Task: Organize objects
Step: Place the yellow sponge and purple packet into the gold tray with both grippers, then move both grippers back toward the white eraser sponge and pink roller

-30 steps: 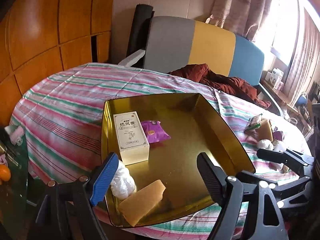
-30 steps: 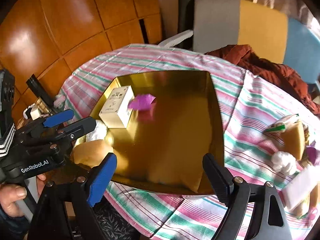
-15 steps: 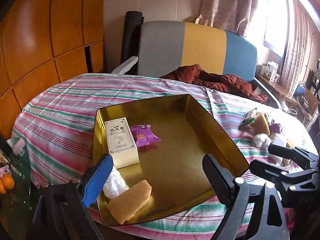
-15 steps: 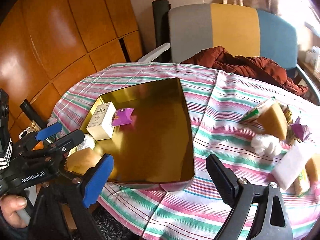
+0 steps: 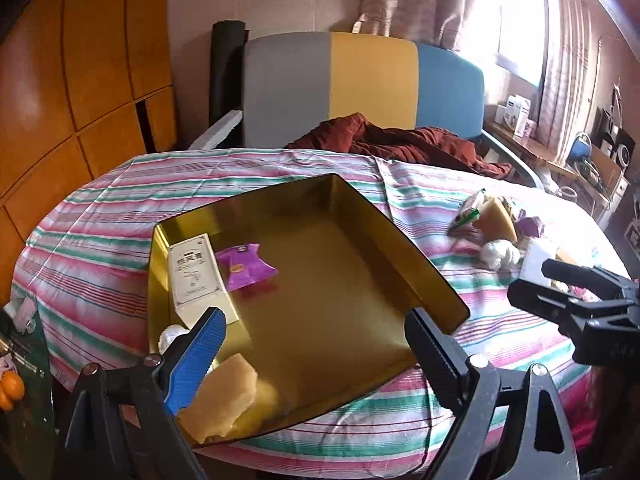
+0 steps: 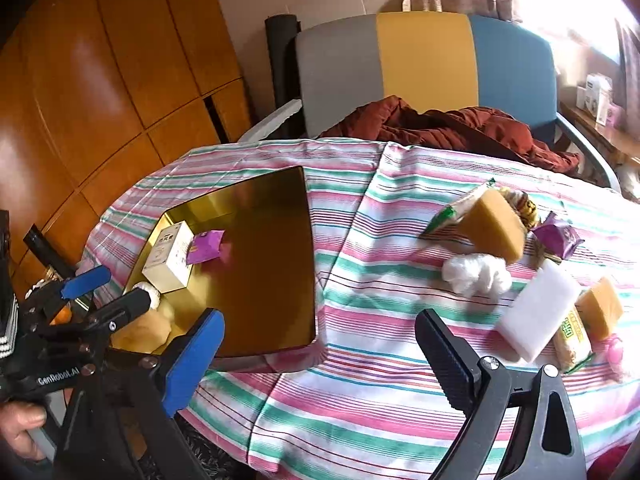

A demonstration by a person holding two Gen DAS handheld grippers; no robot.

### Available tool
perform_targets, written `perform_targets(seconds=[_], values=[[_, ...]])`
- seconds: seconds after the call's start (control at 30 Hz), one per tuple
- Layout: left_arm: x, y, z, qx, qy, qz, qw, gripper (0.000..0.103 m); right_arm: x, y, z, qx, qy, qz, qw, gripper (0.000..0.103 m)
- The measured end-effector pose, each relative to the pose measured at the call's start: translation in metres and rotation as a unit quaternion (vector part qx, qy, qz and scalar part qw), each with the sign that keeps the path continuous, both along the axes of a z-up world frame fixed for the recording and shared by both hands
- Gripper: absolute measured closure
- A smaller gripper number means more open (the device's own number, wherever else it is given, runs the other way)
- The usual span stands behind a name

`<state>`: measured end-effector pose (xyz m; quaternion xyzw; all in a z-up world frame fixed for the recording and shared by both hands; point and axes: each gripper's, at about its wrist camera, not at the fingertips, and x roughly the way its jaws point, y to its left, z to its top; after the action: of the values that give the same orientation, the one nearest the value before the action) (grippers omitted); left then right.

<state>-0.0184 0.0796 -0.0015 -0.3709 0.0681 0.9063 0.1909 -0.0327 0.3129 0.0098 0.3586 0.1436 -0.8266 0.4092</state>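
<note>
Lying beyond the spread, empty right tongs (image 6: 316,354), still widening: white block (image 6: 538,316), well to their right.

Wood panel wall (image 5: 80,92) left; grey-yellow-blue chair (image 6: 424,64) behind counter; curtained window (image 5: 516,20) right, bright daylight

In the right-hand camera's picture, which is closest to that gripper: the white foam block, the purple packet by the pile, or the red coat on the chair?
1. White foam block: just beyond the right gripper, on its right side.
2. Purple packet: farther back on the right, behind the block.
3. Red coat: farthest, on the chair past the table's far edge.
</note>
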Motion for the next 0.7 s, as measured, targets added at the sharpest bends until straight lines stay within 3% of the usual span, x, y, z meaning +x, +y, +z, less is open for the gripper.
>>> perform_targets(seconds=[0.4, 0.7], values=[[0.012, 0.027, -0.006, -0.016, -0.001, -0.043, 0.9989, 0.010, -0.011, 0.018, 0.006, 0.007, 0.028, -0.027, 0.999, 0.005], [0.011, 0.033, -0.005, 0.016, -0.014, -0.063, 0.9978, 0.010, -0.029, 0.044, 0.005, 0.019, 0.028, -0.060, 0.998, 0.005]])
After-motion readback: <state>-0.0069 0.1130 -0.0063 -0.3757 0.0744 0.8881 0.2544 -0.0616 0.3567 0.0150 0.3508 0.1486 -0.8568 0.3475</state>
